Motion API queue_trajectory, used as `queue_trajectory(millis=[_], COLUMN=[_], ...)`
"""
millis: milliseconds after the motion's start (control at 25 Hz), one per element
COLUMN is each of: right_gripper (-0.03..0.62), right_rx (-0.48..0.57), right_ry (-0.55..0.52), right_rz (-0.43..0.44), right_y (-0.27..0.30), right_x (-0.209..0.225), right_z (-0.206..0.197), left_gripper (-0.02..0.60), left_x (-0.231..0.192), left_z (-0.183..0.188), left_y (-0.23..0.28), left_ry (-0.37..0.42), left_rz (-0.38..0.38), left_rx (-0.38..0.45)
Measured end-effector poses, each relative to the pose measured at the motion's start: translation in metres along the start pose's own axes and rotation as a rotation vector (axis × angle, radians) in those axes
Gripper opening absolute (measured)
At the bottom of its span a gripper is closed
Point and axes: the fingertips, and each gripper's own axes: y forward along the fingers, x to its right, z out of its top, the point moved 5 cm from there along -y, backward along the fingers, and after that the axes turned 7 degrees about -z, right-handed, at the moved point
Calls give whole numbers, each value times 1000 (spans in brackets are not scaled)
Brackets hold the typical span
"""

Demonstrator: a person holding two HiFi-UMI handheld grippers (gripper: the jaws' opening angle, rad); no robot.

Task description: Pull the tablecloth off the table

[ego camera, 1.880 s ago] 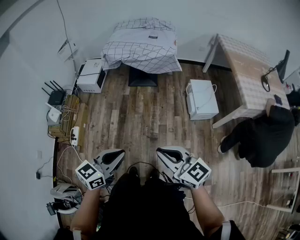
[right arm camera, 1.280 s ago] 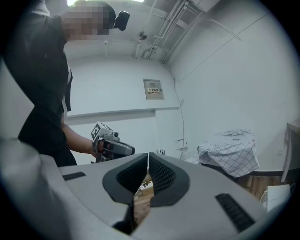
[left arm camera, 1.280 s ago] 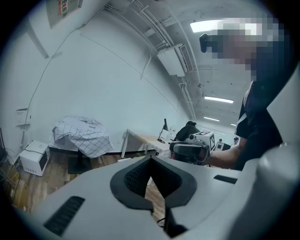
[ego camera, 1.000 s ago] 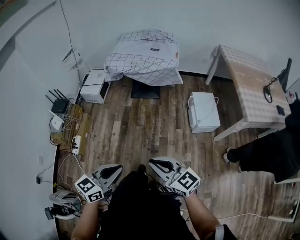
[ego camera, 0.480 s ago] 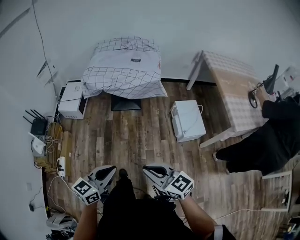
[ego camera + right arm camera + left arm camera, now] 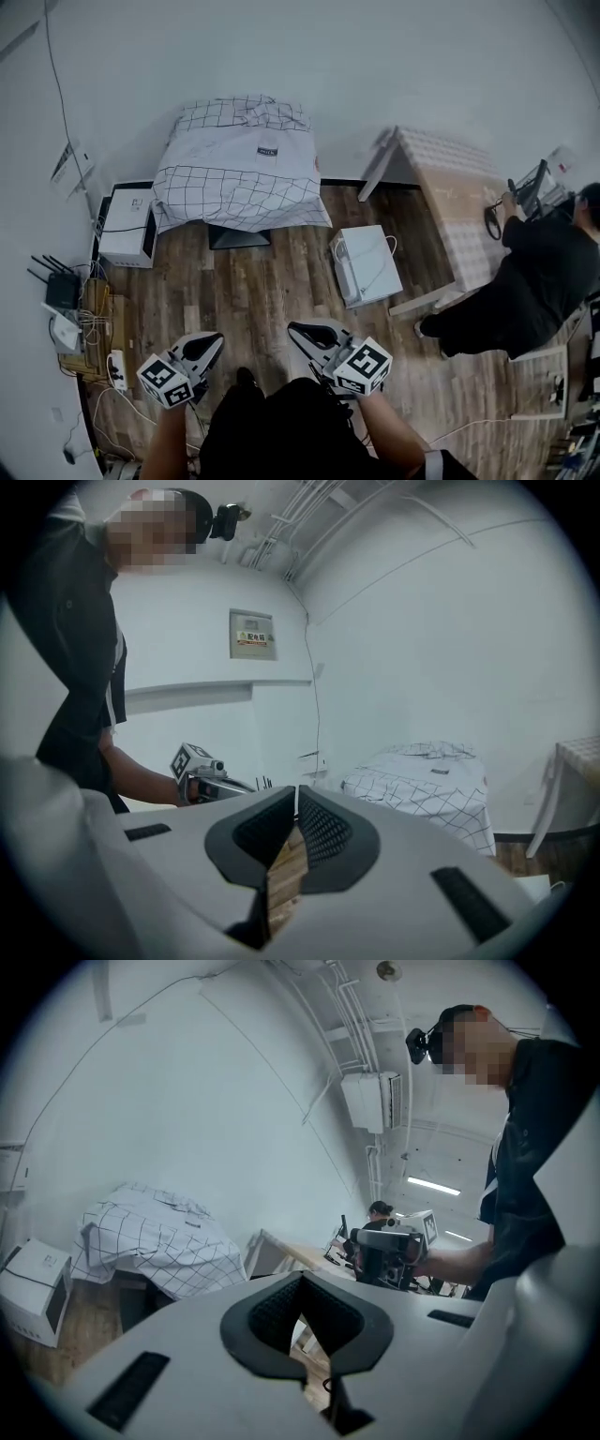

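Clearly the checked tablecloth [image 6: 239,178] lies draped over its small table [image 6: 239,237] by the far wall [image 6: 281,56], well apart from me. My left gripper [image 6: 214,341] and right gripper [image 6: 298,330] hang low, both closed on nothing. I judge this the approach: next I must step in, open the jaws and pinch the near hem.

tablecloth [image 6: 242,173] | white, black grid | draped over table by wall, edges hanging
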Motion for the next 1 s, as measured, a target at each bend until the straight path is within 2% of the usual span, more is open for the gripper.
queue_trajectory(millis=[240, 400, 640, 760, 920, 1000], right_gripper=[25, 25, 25, 25, 25, 25], right_rx=[-13, 5, 5, 23, 84, 87], right_ry=[15, 18, -10, -22, -5, -13], right_rz=[-57, -50, 31, 75, 167, 185], right_y=[15, 41, 94, 119, 138, 149], right_x=[37, 70, 135, 177, 232, 259], right_z=[6, 9, 17, 33, 56, 64], left_gripper=[6, 6, 6, 6, 6, 6], left_x=[-35, -63, -115, -150, -185, -203], left_z=[23, 28, 50, 72, 105, 118], left_y=[20, 36, 75, 101, 138, 156], left_ry=[2, 1, -10, -12, 1, 9], left_rz=[-13, -6, 39, 72, 104, 116], left_rx=[9, -34, -80, -114, -117, -124])
